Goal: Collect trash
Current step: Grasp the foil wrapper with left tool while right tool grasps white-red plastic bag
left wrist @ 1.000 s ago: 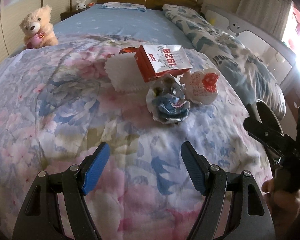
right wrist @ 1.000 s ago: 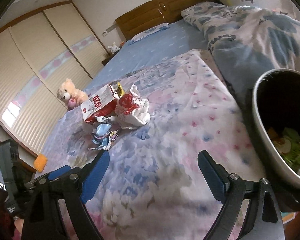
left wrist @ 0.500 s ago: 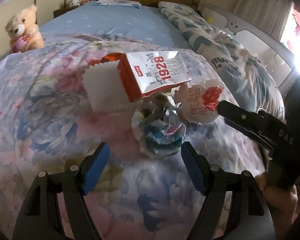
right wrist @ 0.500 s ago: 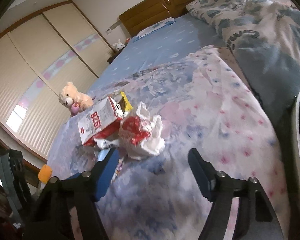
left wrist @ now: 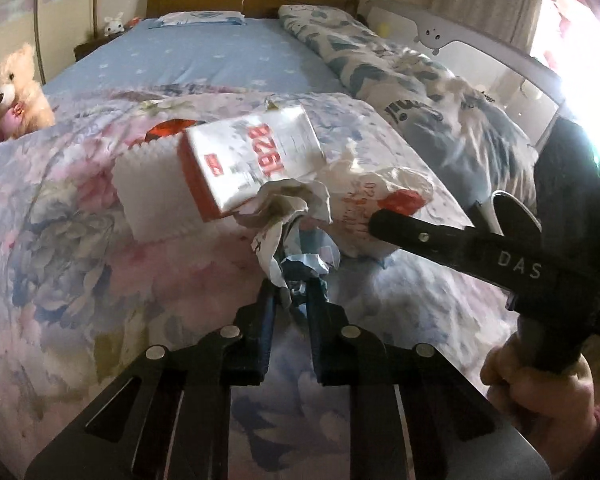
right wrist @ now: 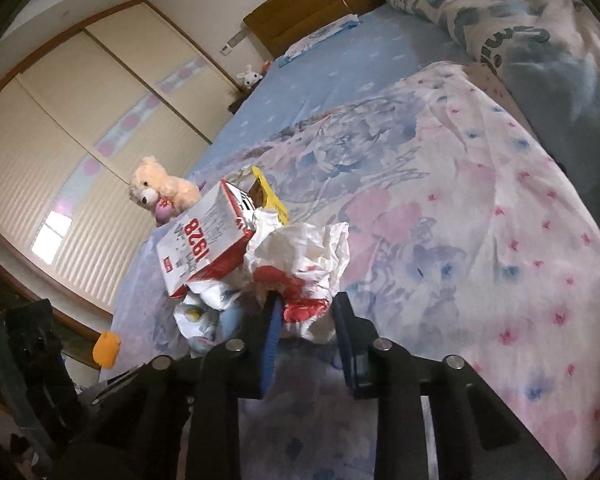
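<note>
Left tool (left wrist: 296, 292) pinches crumpled wrapper (left wrist: 296, 232) | right tool (right wrist: 306, 316) closing around white-red bag (right wrist: 300, 264) | both dead ahead.

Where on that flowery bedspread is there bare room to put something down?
The floral quilt lies bare to the right of the trash pile, out to the blue-patterned duvet. The blue sheet toward the headboard is bare too. It is crowded around the 1928 carton, where both grippers meet the crumpled wrappers.

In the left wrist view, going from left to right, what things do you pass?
Teddy bear → white zigzag-edged packet → 1928 carton → red-printed white bag → right gripper, gripping that bag.
</note>
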The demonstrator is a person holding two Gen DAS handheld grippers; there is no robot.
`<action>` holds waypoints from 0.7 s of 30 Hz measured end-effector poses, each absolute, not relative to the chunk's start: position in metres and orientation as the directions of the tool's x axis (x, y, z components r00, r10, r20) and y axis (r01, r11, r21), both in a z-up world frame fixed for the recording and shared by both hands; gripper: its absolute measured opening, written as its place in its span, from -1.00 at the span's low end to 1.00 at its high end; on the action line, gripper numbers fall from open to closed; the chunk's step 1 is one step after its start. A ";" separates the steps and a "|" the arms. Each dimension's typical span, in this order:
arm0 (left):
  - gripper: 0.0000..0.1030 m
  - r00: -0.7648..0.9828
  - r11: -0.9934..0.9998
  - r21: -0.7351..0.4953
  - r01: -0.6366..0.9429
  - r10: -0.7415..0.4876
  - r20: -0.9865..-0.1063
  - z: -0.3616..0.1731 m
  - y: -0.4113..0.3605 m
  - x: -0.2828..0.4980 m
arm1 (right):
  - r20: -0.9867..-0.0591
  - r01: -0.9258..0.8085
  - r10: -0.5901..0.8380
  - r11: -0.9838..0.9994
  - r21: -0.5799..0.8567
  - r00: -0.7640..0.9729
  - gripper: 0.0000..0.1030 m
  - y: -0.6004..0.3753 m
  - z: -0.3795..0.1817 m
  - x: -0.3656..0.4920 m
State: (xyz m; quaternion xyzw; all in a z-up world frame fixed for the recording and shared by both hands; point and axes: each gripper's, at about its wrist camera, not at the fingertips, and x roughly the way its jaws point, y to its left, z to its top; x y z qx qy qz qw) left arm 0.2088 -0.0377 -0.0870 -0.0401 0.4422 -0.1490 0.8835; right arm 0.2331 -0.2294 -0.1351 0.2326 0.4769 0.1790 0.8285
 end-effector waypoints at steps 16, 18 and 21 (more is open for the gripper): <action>-0.75 0.543 0.939 -0.289 0.186 -0.344 -0.767 -0.087 -0.010 0.170 | -0.747 -0.109 0.443 0.885 0.452 0.496 -0.44 -0.235 -0.113 0.175; -0.75 0.544 0.940 -0.293 0.173 -0.340 -0.767 -0.088 -0.005 0.168 | -0.759 -0.104 0.434 0.890 0.443 0.485 -0.22 -0.231 -0.118 0.175; -0.75 0.548 0.941 -0.302 0.156 -0.336 -0.766 -0.089 0.004 0.166 | -0.754 -0.125 0.438 0.891 0.436 0.489 0.43 -0.224 -0.117 0.177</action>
